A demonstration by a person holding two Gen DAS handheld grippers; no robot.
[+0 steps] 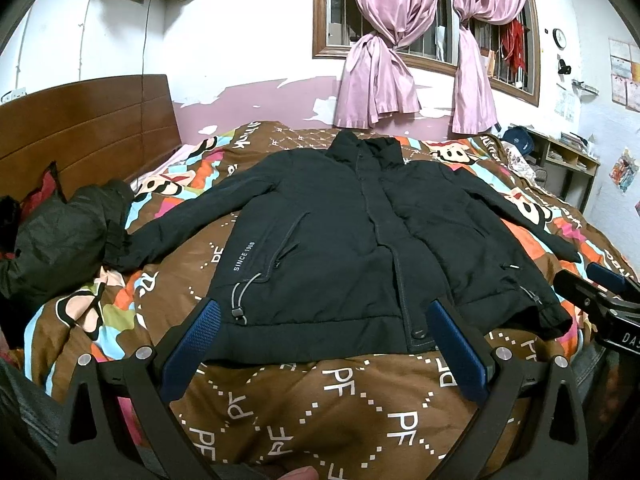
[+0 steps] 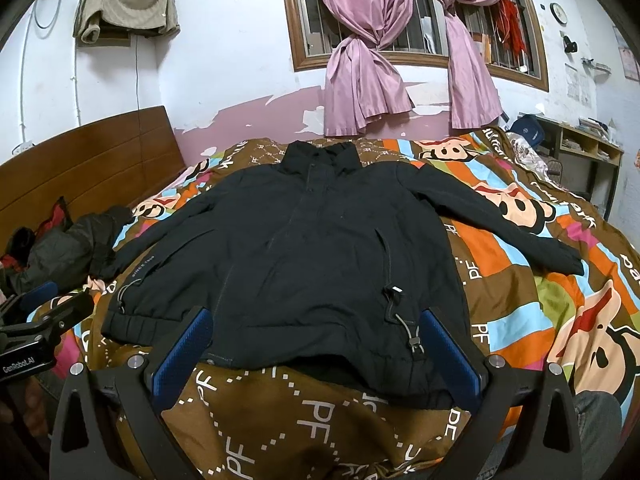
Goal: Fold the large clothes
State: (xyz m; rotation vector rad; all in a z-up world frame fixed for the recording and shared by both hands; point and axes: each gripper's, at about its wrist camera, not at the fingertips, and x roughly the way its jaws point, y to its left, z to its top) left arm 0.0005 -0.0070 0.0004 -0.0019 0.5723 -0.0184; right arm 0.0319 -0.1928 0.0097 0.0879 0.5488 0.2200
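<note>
A large black jacket (image 1: 340, 248) lies spread face up on the bed, collar toward the window, both sleeves stretched out sideways. It also shows in the right wrist view (image 2: 304, 248). My left gripper (image 1: 324, 312) is open and empty, hovering just above the jacket's hem left of the front placket. My right gripper (image 2: 316, 320) is open and empty, hovering above the hem on the jacket's right half. The right gripper also shows at the right edge of the left wrist view (image 1: 600, 292). The left gripper shows at the left edge of the right wrist view (image 2: 44, 312).
A brown cartoon-print quilt (image 1: 320, 408) covers the bed. A dark green garment pile (image 1: 56, 248) lies at the left by the wooden headboard (image 1: 80, 128). Pink curtains (image 1: 380, 60) hang at the window. A shelf desk (image 1: 568, 156) stands at the right.
</note>
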